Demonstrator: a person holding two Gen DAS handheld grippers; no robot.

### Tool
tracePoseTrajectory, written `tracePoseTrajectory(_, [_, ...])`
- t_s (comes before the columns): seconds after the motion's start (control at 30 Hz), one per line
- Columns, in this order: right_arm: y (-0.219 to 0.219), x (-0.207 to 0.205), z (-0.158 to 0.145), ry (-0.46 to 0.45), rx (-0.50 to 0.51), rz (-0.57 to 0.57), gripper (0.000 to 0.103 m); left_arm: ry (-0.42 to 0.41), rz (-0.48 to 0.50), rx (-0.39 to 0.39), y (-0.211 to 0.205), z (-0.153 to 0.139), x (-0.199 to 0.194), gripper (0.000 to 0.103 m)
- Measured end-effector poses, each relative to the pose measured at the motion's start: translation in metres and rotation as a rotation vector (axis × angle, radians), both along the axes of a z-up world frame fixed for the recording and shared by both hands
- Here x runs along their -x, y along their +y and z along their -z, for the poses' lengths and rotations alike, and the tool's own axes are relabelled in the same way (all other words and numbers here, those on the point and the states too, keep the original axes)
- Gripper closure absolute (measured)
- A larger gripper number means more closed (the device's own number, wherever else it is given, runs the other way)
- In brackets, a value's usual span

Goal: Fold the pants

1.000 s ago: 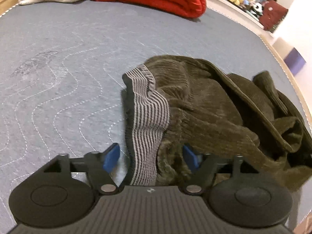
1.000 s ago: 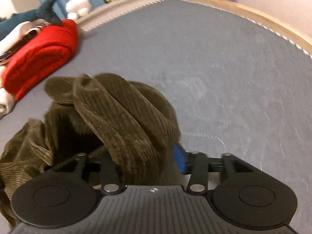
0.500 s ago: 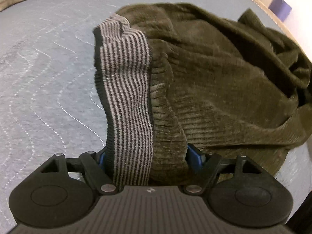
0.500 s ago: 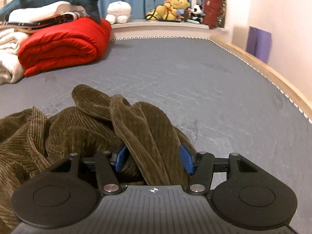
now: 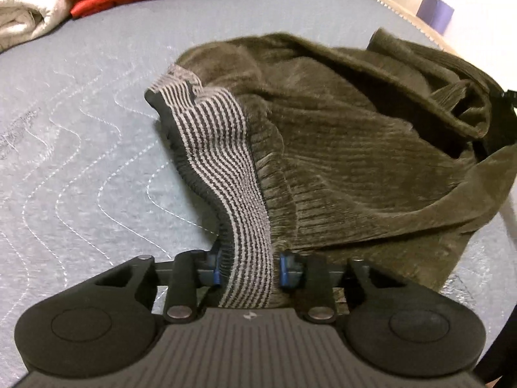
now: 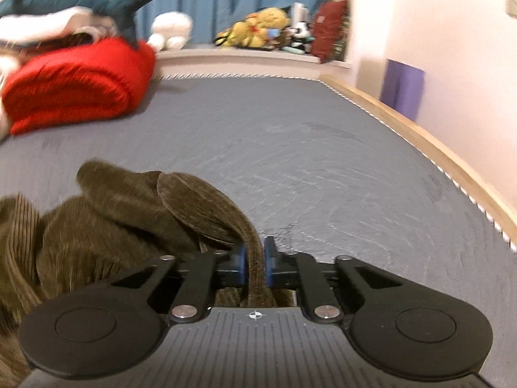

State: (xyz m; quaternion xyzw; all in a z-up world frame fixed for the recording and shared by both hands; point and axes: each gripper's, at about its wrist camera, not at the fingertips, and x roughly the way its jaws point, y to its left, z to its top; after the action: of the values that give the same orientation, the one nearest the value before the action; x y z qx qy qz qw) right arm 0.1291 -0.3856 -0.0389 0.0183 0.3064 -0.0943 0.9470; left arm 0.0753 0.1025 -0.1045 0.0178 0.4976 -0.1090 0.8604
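Observation:
Olive corduroy pants [image 5: 339,148] lie crumpled on a grey quilted mattress [image 5: 80,161]. Their grey-and-black striped waistband [image 5: 219,148] runs down into my left gripper [image 5: 248,266], whose jaws are closing, the blue pads pressing on the band from both sides. In the right wrist view, a bunched olive pant leg [image 6: 181,207] rises from the heap. My right gripper [image 6: 255,263] is shut on a thin fold of that leg's end. The rest of the pants [image 6: 48,245] pile up at the lower left.
A folded red blanket [image 6: 74,87] and a cream blanket [image 5: 26,13] lie at the far end of the mattress. Plush toys [image 6: 258,29] sit on a ledge by blue curtains. A wooden bed edge [image 6: 436,152] runs along the right, with a purple box [image 6: 404,87] beyond.
Both grippers have closed on the fabric: the left on the striped waistband, the right on the pant leg. The right view has swung round towards the curtains and the right wall.

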Motion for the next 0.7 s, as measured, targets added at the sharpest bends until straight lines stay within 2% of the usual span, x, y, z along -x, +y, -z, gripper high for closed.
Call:
tracePoseTrajectory(0.1, [-0.015,0.014,-0.007,-0.023,-0.016,0.089,0.095,-0.041,-0.013,0.033,0.008,-0.017,0.009,0.077])
tracePoseTrajectory(0.17, [-0.033,0.026,-0.013,-0.026,-0.075,0.173,0.095,-0.070,-0.039,0.071,0.019,-0.031,0.014,0.077])
tracePoseTrajectory(0.23, [-0.053,0.041,-0.013,-0.002,-0.176,0.262,0.096,-0.103,-0.057,0.105,0.030,-0.045,0.022,0.077])
tracePoseTrajectory(0.33, [-0.079,0.068,0.000,0.092,-0.382,0.376,0.096,-0.113,-0.052,0.140,0.042,-0.060,0.033,0.077])
tracePoseTrajectory(0.4, [-0.088,0.084,0.014,0.171,-0.466,0.416,0.095,-0.087,-0.014,0.102,0.040,-0.058,0.036,0.076])
tracePoseTrajectory(0.47, [-0.089,0.090,0.027,0.245,-0.487,0.392,0.095,-0.046,0.028,0.022,0.026,-0.045,0.033,0.073])
tracePoseTrajectory(0.5, [-0.090,0.092,0.033,0.276,-0.492,0.383,0.094,-0.024,0.043,-0.025,0.021,-0.037,0.033,0.068])
tracePoseTrajectory(0.53, [-0.092,0.093,0.038,0.299,-0.488,0.379,0.091,-0.008,0.048,-0.075,0.015,-0.030,0.032,0.058])
tracePoseTrajectory(0.6, [-0.099,0.097,0.039,0.297,-0.479,0.381,0.065,-0.010,0.020,-0.145,0.012,-0.026,0.032,0.047])
tracePoseTrajectory(0.63, [-0.105,0.099,0.037,0.278,-0.481,0.393,0.058,-0.022,0.002,-0.153,0.013,-0.029,0.031,0.038])
tracePoseTrajectory(0.67, [-0.112,0.101,0.032,0.253,-0.491,0.405,0.048,-0.040,-0.018,-0.155,0.013,-0.033,0.030,0.033])
tracePoseTrajectory(0.7, [-0.117,0.103,0.027,0.227,-0.504,0.409,0.044,-0.065,-0.045,-0.152,0.014,-0.039,0.029,0.026])
